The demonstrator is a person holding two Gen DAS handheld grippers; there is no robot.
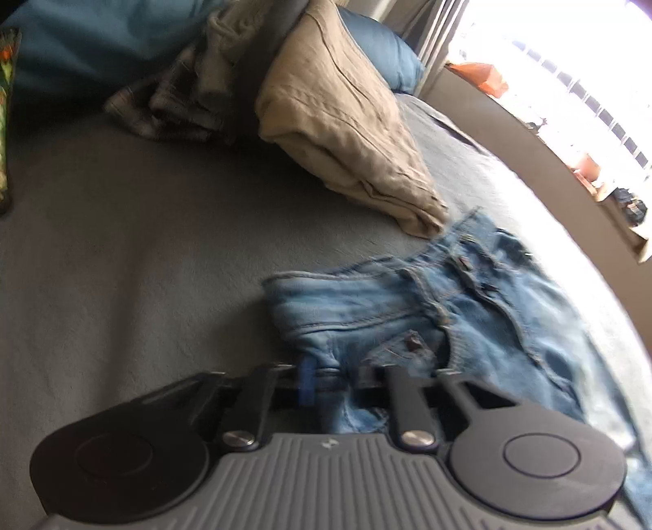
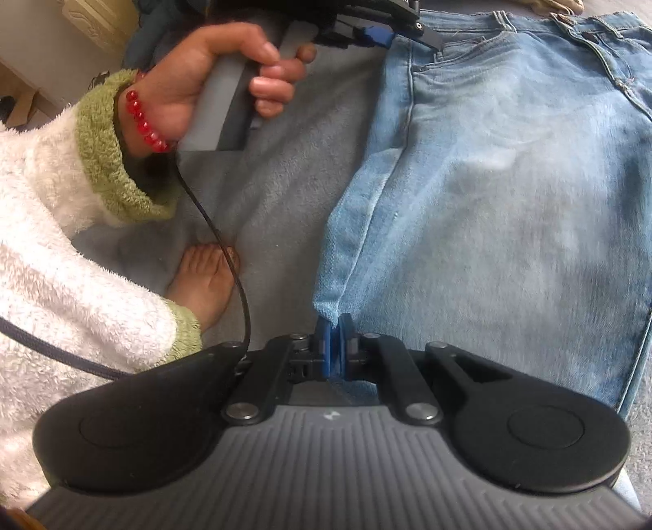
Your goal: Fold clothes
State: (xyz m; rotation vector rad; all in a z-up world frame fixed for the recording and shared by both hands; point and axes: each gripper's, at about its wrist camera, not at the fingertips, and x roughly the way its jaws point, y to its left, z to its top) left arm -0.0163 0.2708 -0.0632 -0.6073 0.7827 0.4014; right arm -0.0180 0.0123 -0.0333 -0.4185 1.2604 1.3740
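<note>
Closest in the right wrist view, the right tongs (image 2: 335,346) are pinched together on a corner of the jeans' (image 2: 489,183) side edge, blue pads squeezed flat with a fold of denim between them. The jeans lie spread on the grey bed cover (image 2: 277,171), side seam running away from that corner toward the waistband. Up there the left tongs (image 2: 391,36), gripped by the person's left hand (image 2: 228,77), reach the pocket corner of the waistband; in the left wrist view those left tongs (image 1: 338,375) are nearly closed with bunched denim at the waistband between them, and they appear clamped on it, though blur hides the pad contact. The denim looks heavy, limp and thick at seams, so it should drape rather than slip; waistband and seam corners are the sound places to hold. Beyond lie a folded beige garment (image 1: 350,134), a crumpled checked one (image 1: 171,106), and blue pillows (image 1: 81,36).
</note>
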